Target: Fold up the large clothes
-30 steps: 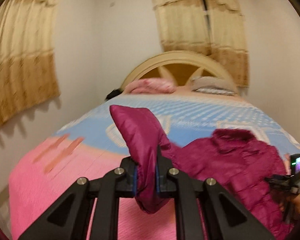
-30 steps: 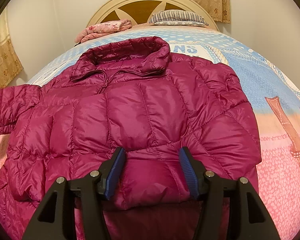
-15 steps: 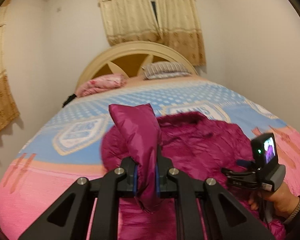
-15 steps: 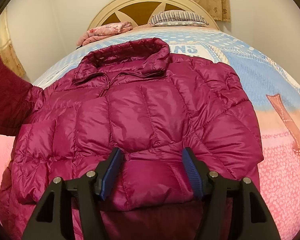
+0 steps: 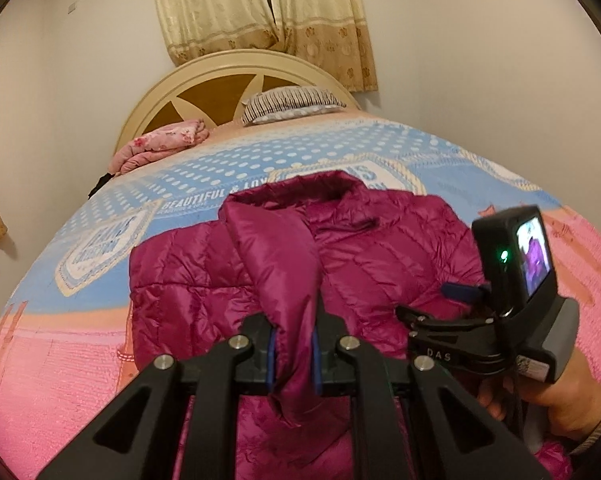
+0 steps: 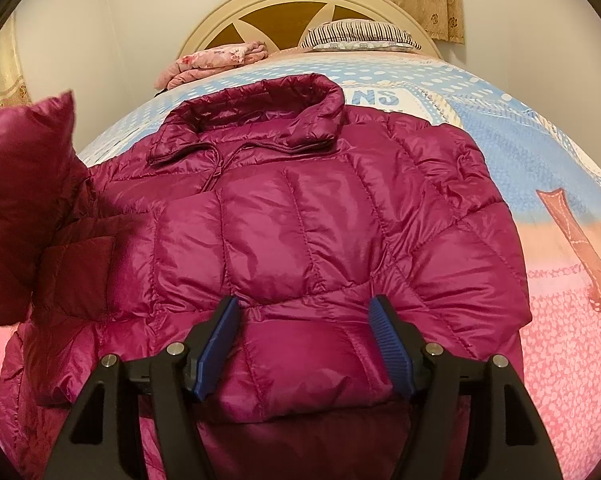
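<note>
A magenta puffer jacket [image 6: 300, 220] lies front up on the bed [image 6: 560, 320], collar toward the headboard. My left gripper [image 5: 294, 344] has its pads against the jacket's left sleeve [image 5: 276, 256], which stands lifted over the jacket body [image 5: 380, 248]; its jaws are opening. The same sleeve [image 6: 24, 208] hangs at the left edge of the right wrist view. My right gripper [image 6: 304, 336] sits low over the jacket's lower middle, jaws wide apart, with a puffy fold of the jacket between the pads but not squeezed. A person's hand [image 5: 560, 400] holds that right gripper.
A striped pillow [image 6: 360, 34] and a folded pink blanket [image 6: 216, 60] lie by the cream headboard [image 5: 220, 76]. Curtains [image 5: 260, 4] hang behind it. The bedspread is blue toward the head and pink toward the foot, with bare cover around the jacket.
My left gripper has carried the sleeve from the left side across over the jacket body. The right gripper has stayed put and its jaws have widened.
</note>
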Action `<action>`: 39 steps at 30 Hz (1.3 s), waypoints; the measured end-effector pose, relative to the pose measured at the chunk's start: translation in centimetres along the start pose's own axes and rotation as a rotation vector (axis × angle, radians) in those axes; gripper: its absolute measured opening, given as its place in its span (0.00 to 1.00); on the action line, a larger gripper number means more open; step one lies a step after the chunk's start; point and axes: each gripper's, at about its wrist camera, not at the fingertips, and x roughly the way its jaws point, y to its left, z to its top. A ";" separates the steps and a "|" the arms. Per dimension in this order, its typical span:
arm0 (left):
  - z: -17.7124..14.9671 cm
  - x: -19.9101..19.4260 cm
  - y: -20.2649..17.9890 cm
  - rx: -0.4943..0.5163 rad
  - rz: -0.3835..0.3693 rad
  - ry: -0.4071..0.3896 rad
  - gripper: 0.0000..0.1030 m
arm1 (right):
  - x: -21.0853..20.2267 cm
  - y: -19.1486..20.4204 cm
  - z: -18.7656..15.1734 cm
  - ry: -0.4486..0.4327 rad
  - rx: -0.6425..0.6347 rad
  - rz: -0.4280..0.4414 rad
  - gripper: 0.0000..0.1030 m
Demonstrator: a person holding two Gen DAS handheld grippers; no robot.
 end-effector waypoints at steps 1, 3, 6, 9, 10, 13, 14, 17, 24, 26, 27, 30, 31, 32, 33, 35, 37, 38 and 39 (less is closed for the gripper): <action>-0.1 0.0 -0.2 0.000 -0.003 0.003 0.21 | 0.0 0.0 0.0 0.000 0.000 0.000 0.67; -0.2 -0.1 -0.4 0.007 -0.010 0.009 0.27 | 0.0 0.0 0.0 0.000 0.000 -0.001 0.67; -0.3 -0.7 -0.9 0.017 -0.037 0.003 0.42 | 0.0 0.0 0.0 0.000 0.000 0.000 0.67; -0.1 -2.3 -1.3 0.036 -0.034 -0.040 0.78 | 0.0 0.0 0.0 0.000 0.000 0.000 0.67; 0.0 -3.0 -1.3 0.036 -0.029 -0.062 0.88 | 0.0 0.0 0.0 -0.001 0.001 0.000 0.67; 0.3 -4.4 -0.6 0.033 -0.010 -0.119 0.98 | 0.0 0.0 0.0 -0.001 0.001 0.000 0.67; 0.4 -4.4 -0.4 0.034 0.011 -0.125 1.00 | 0.0 0.0 0.0 -0.002 0.002 0.001 0.67; 0.3 -2.3 1.1 0.030 0.121 -0.091 1.00 | -0.1 0.0 0.0 -0.005 0.006 0.005 0.67; -1.9 7.2 2.5 0.057 0.300 0.125 1.00 | -0.5 -0.5 -0.1 -0.021 0.023 0.019 0.67; -2.5 8.4 2.3 0.048 0.302 0.152 1.00 | -1.4 -1.5 0.0 -0.061 0.080 0.022 0.67; -2.6 8.5 2.4 0.033 0.295 0.152 1.00 | -2.1 -2.2 0.0 -0.081 0.120 0.017 0.67; -2.8 8.4 3.1 -0.015 0.259 0.150 1.00 | -4.8 -3.1 0.2 -0.115 0.194 -0.114 0.67; -2.8 8.4 3.3 -0.030 0.244 0.155 1.00 | -5.8 -2.5 0.4 -0.135 0.182 -0.113 0.67; -2.7 8.5 3.7 -0.055 0.223 0.162 1.00 | -6.5 -2.0 0.6 -0.153 0.170 -0.095 0.67; -2.9 8.4 4.0 -0.072 0.212 0.164 1.00 | -7.3 -0.9 0.9 -0.173 0.142 -0.063 0.67; -3.2 7.7 4.9 -0.119 0.198 0.158 1.00 | -8.4 2.5 1.9 -0.190 0.049 0.012 0.61; -2.9 6.3 6.5 -0.173 0.207 0.142 1.00 | -8.1 4.7 2.7 -0.175 -0.019 0.071 0.41; -2.7 5.3 7.3 -0.197 0.224 0.115 1.00 | -7.7 5.6 2.9 -0.164 -0.038 0.103 0.37; -2.6 4.8 7.9 -0.209 0.235 0.097 1.00 | -7.4 6.0 2.8 -0.159 -0.041 0.121 0.36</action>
